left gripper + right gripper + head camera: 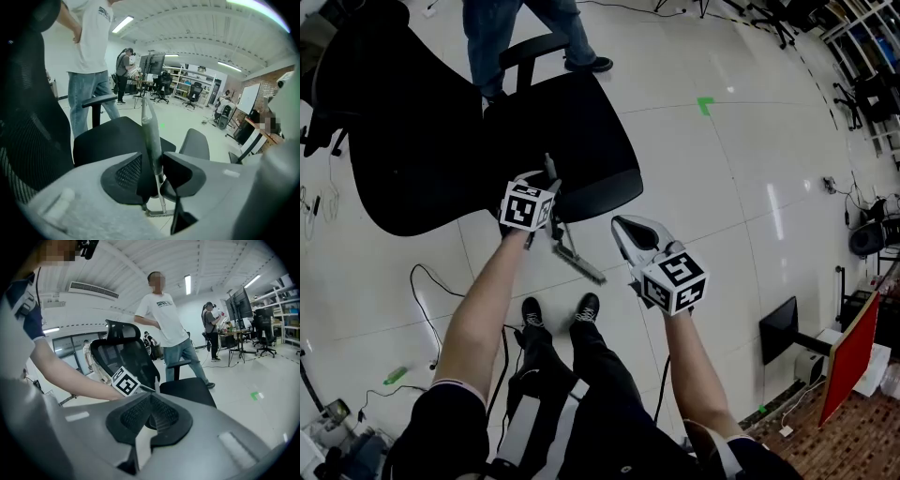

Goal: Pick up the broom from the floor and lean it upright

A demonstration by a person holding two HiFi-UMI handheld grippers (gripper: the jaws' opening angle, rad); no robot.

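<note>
The broom (569,249) stands tilted, its head (581,266) on the floor by my feet and its handle resting against the seat edge of a black office chair (572,131). My left gripper (550,185) is at the upper part of the handle. In the left gripper view the pale handle (151,126) runs up between the jaws of that gripper (153,169), which stand open around it. My right gripper (626,226) hangs to the right of the broom, apart from it, and its pads (161,411) meet with nothing between them.
A person in jeans (502,37) stands just beyond the chair. Cables (420,300) trail over the floor at the left. A green tape mark (705,105) lies on the pale floor further off. A red board (853,356) and equipment stand at the right edge.
</note>
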